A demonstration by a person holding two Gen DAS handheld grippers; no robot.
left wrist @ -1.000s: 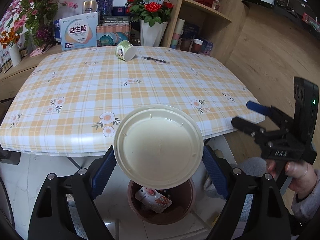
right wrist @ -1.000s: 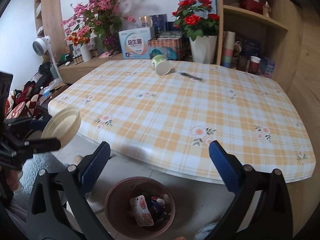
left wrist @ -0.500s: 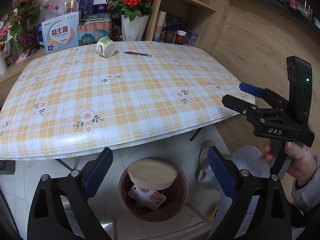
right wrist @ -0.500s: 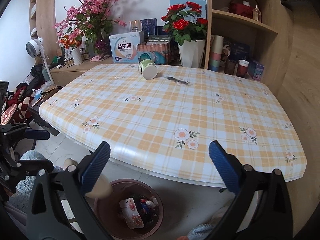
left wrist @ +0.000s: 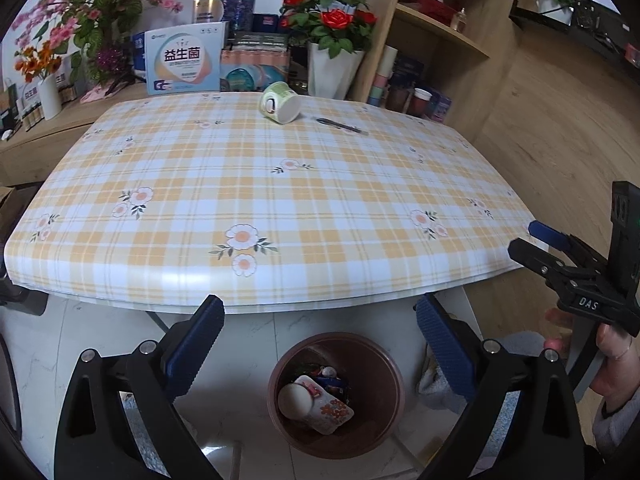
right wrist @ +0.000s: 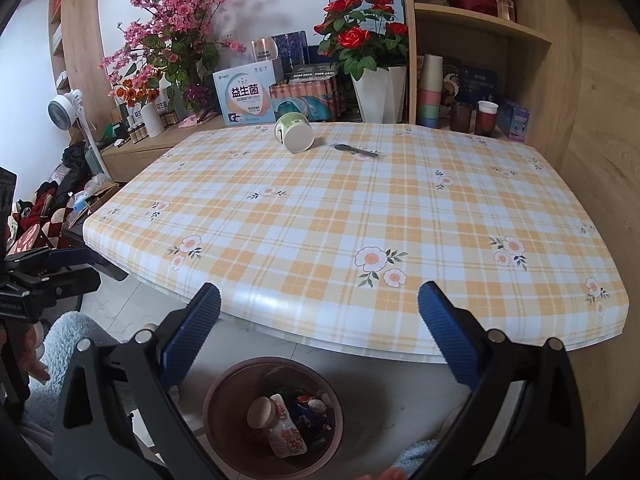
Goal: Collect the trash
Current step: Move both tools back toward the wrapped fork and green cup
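Left tongs (left wrist: 316,344) stand wide, nothing between the blue pads (left wrist: 196,340), hanging past the counter's near edge above the brown bin (left wrist: 384,364) on the pale tiled floor. Inside the bin: a cream paper bowl (left wrist: 294,400) tipped on its side against a flower-print wrapper (left wrist: 330,410), with small blue-and-red scraps behind them. The counter (left wrist: 280,200) carries an orange-and-white checked cloth with daisy prints; at its far side a green-and-white paper cup (left wrist: 280,102) lies on its side with its base toward the camera, and a dark pen (left wrist: 340,125) lies just right of it, apart from it. Behind the counter: pink blossom sprays at the left, a boxed product with Chinese lettering, red roses in a white vase, then wooden shelves with stacked cups. Right tongs (right wrist: 320,332) also stand wide with nothing between them, likewise out past the counter edge over the same bin (right wrist: 224,396). In the left wrist view the right tongs (left wrist: 536,242) show at the right edge, held in a hand (left wrist: 612,360), level with the counter's right corner. In the right wrist view the left tongs (right wrist: 76,268) show at the left edge, beside the counter's left corner.
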